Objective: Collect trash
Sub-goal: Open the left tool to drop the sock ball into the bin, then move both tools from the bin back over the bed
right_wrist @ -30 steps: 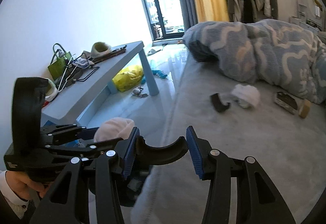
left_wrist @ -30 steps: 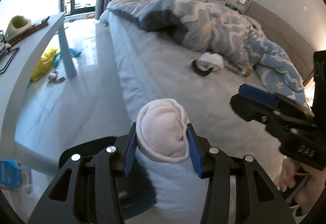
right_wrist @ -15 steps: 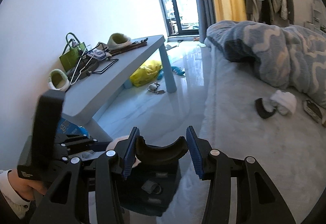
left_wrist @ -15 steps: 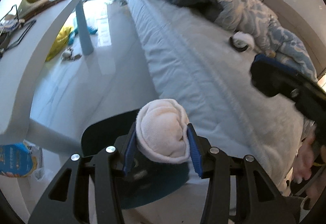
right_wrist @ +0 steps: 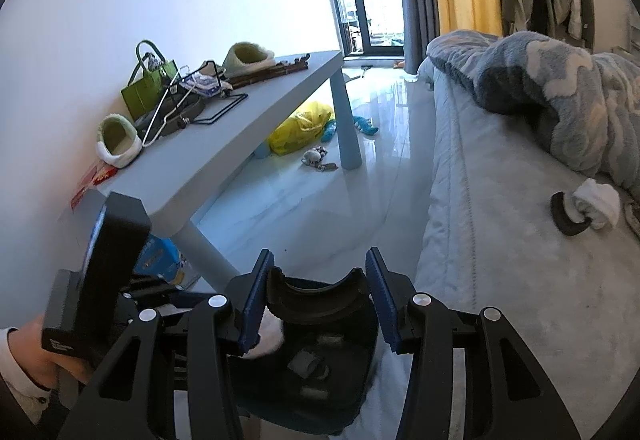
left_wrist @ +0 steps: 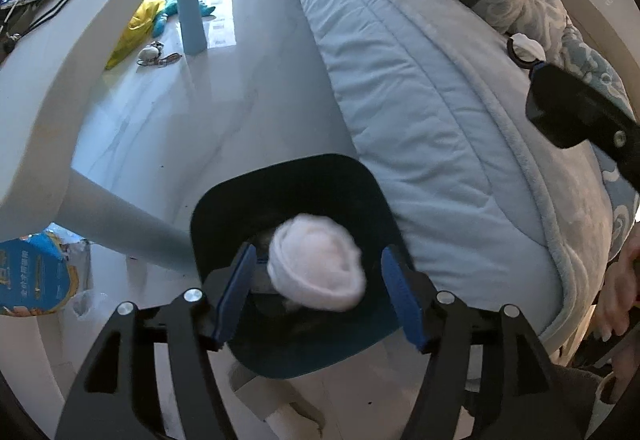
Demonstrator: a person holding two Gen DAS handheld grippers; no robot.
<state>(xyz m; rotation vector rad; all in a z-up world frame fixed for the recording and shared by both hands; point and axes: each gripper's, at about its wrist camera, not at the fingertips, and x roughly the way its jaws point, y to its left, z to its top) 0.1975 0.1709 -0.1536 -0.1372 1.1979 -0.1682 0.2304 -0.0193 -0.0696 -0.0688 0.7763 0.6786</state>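
Left wrist: fluffy rounded wad (left_wrist: 316,260) above bin (left_wrist: 372,196).

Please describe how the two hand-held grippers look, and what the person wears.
Both the left gripper and the right gripper have black angular frames with silver round bolts and blue ribbed pads. A white sleeve cuff shows at the wrist.

Pale pink tissue wad (left_wrist: 316,266), blurred, hangs over the dark bin (left_wrist: 224,200) mouth; a black curved piece (right_wrist: 318,294) sits above the same bin.
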